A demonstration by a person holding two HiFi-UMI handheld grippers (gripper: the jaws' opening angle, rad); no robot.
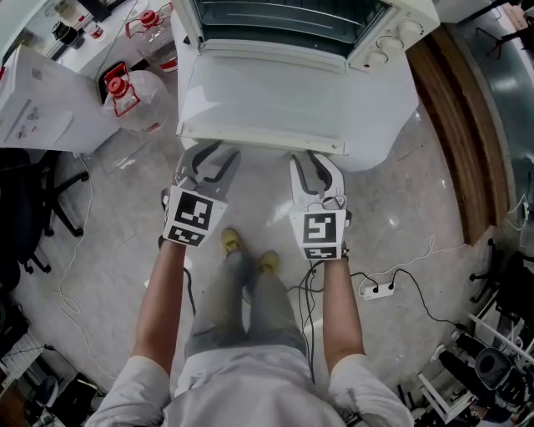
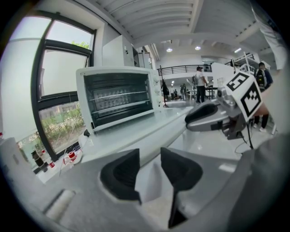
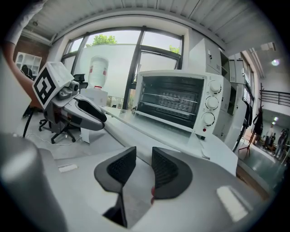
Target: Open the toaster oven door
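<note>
A white toaster oven (image 1: 292, 21) stands on a white table (image 1: 275, 100), with racks showing in its dark front (image 3: 174, 102) and knobs (image 3: 210, 103) to the right. The left gripper view has the oven (image 2: 118, 97) farther off. My left gripper (image 1: 213, 158) hangs just below the table's near edge, open, with nothing between its pads (image 2: 149, 158). My right gripper (image 1: 313, 163) is beside it, also at the edge, open and empty (image 3: 144, 156). Neither one touches the oven. Each gripper shows in the other's view: right gripper (image 2: 204, 118), left gripper (image 3: 86, 113).
Clear water jugs with red caps (image 1: 125, 92) and a white box (image 1: 37, 108) stand left of the table. An office chair (image 1: 33, 217) is at far left. A power strip with cables (image 1: 375, 288) lies on the floor at right, near a wooden edge (image 1: 463, 125).
</note>
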